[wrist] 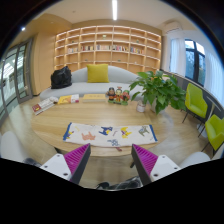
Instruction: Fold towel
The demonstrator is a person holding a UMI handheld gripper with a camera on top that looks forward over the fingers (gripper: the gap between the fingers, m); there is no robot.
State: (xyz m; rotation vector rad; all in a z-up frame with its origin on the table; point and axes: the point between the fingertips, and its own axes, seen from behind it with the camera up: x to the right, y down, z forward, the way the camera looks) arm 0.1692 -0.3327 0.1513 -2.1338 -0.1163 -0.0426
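A white towel (108, 133) with coloured printed figures lies spread flat on the round wooden table (60, 118), just beyond my fingers. My gripper (110, 160) is open and empty, held above the table's near edge. Its two magenta pads (76, 157) stand wide apart with bare wood showing between them. Nothing is between the fingers.
A green potted plant (157, 88) stands at the table's far right. A small flower pot (120, 96) and books (45, 103) lie at the far side. Green chairs (197, 100) stand to the right. A sofa with a yellow cushion (97, 73) and bookshelves (108, 42) lie behind.
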